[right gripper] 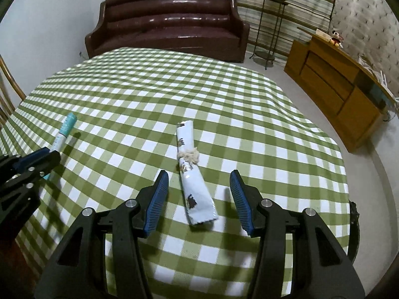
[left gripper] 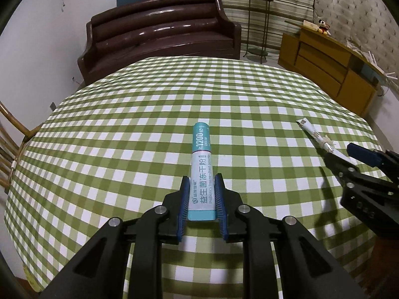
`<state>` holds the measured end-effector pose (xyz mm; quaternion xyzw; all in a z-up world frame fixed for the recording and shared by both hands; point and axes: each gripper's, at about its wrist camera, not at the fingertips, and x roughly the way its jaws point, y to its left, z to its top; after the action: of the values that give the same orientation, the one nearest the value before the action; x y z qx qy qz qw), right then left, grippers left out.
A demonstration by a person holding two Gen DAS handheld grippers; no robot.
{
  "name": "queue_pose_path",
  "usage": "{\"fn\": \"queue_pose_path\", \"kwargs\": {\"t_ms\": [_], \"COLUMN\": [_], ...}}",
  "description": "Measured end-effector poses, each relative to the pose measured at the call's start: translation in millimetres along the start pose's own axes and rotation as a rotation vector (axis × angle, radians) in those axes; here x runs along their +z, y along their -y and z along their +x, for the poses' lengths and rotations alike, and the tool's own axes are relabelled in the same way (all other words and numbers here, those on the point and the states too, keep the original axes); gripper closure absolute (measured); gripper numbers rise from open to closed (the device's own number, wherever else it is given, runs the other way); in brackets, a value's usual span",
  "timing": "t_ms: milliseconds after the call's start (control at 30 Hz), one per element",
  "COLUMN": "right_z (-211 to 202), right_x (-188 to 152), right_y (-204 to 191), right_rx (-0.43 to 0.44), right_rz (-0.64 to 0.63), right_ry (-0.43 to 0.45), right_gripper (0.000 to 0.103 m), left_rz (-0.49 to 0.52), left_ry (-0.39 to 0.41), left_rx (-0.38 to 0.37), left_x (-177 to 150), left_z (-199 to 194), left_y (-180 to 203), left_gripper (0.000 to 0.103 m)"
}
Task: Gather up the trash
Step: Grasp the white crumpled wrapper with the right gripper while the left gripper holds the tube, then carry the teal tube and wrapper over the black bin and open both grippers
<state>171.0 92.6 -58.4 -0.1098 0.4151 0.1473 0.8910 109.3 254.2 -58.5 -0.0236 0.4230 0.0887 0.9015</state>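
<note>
Left gripper: jaws nearly together, blue pads pressed on both sides of a teal-and-white probiotic sachet. The sachet is held by its lower end; its long axis runs straight up the frame from the jaws, teal tip toward frame centre. It looks lifted clear of the green checked tablecloth, though contact at the tip cannot be ruled out.

Right gripper: jaws about half open, neither pad touching anything. Between them, lower centre of the right wrist view, lies a rolled white wrapper tied with twine at mid-length, resting on the cloth. Its long axis runs from lower centre up toward frame centre, leaning slightly left at the far end, so roughly along the gripper's pointing line and across the closing direction. The near end sits between the pads, a little closer to the left one.

Judgement: the right hand is the nearer one to the wrapper; the left is already occupied. The wrapper is well aligned for a pinch across its width. Risk: closing on the flat near end alone could let the roll swing or slip.
</note>
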Motion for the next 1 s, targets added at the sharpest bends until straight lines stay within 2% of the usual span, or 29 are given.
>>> {"fn": "queue_pose_path", "kwargs": {"t_ms": [100,167,233,300,333,600,1000], "right_z": [4,6,6,5,5,-14,-77], "right_x": [3,1,2,1,0,-18,-60], "right_y": [-2,-2,-3,-2,-1,17,103], "right_rx": [-0.004,-0.005,-0.001,0.003,0.001,0.004,-0.084], "right_rz": [-0.002,-0.009,-0.010,-0.013,-0.015,0.025,0.195], "right_ry": [-0.014,-0.025,-0.026,-0.027,-0.027,-0.001,0.091], "right_gripper": [0.056,0.065,0.066,0.077,0.086,0.087,0.087], "left_rz": [-0.002,0.001,0.002,0.005,0.005,0.024,0.104], "left_ry": [-0.001,0.000,0.000,0.001,0.001,0.024,0.080], "left_rx": [-0.007,-0.010,-0.014,-0.016,-0.017,-0.035,-0.141], "left_x": [1,1,1,1,1,2,0], "left_z": [0,0,0,0,-1,-10,-37], "left_y": [-1,2,1,1,2,19,91], "left_gripper": [0.081,0.081,0.081,0.081,0.081,0.082,0.081]}}
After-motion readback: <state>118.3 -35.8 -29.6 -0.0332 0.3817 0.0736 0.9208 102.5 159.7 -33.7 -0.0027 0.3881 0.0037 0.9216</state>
